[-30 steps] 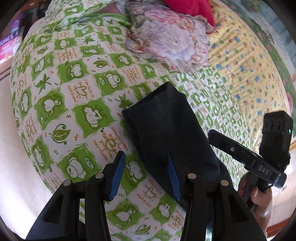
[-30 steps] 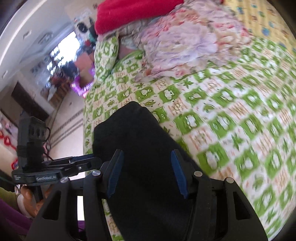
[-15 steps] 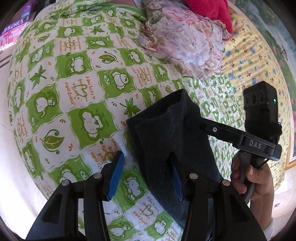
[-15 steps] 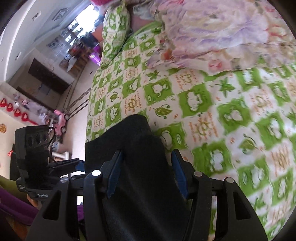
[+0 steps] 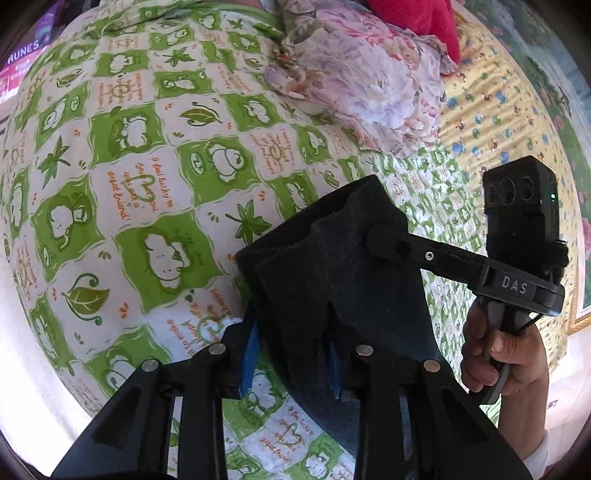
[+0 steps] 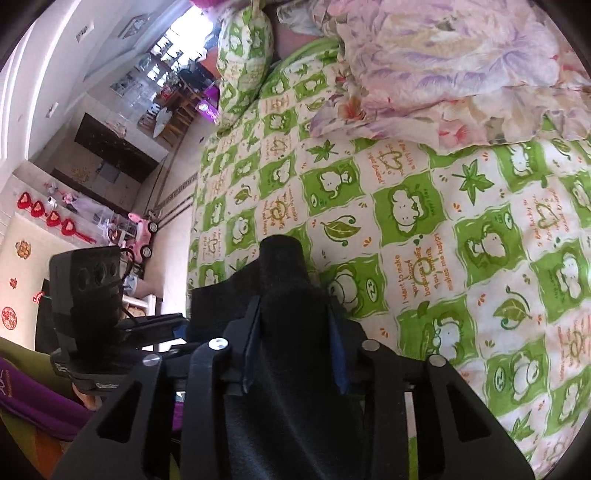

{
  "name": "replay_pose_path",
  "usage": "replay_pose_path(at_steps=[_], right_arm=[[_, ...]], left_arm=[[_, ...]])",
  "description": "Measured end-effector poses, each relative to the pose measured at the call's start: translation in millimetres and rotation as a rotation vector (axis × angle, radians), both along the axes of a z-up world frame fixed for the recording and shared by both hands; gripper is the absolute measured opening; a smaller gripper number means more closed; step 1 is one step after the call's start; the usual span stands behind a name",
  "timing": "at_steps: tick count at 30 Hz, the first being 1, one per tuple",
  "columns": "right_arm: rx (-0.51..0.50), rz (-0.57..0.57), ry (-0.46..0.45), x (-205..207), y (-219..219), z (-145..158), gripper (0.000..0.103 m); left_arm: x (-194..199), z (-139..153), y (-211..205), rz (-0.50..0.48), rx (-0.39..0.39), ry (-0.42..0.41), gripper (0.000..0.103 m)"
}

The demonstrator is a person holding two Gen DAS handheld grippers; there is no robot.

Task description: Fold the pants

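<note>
Bright, even daylight, perhaps from the blown-out window [image 6: 192,26]; soft shadows, heavy fisheye curving, dark vignetted corners.

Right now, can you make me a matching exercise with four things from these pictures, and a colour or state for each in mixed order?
Things:
1. pants
2. bedsheet
3. blanket
4. left gripper

Descriptions:
a. pale floral, bunched at the far side of the bed
b. green and white squares with cartoon prints
c. dark, partly folded
d. shut on dark cloth

Pairs: 1-c, 2-b, 3-a, 4-d
</note>
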State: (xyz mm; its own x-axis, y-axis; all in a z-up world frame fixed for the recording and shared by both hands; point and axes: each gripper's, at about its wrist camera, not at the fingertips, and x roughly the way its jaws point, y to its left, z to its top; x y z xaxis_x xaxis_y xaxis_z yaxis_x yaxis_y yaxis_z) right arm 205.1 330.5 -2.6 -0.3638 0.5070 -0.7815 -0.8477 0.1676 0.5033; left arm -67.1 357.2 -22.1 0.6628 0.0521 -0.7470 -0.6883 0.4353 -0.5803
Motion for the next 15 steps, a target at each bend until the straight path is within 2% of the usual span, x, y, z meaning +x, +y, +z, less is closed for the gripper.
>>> replay_pose_path(at_steps=[3, 7, 15], right_arm=[[0.029, -0.01, -0.005, -3, -8, 7, 0.03], [0.078, -0.03, -0.019, -7, -22, 24, 0.029], [0.203, -0.095, -0.053, -13, -72, 69, 0.029]], left_arm=[[1, 6, -4, -0.006, 0.009, -0.006, 0.024], [3, 21, -9, -0.026, 0.04, -0.017, 0.023], [9, 71, -41, -0.108, 0.156, -0.084, 0.022]])
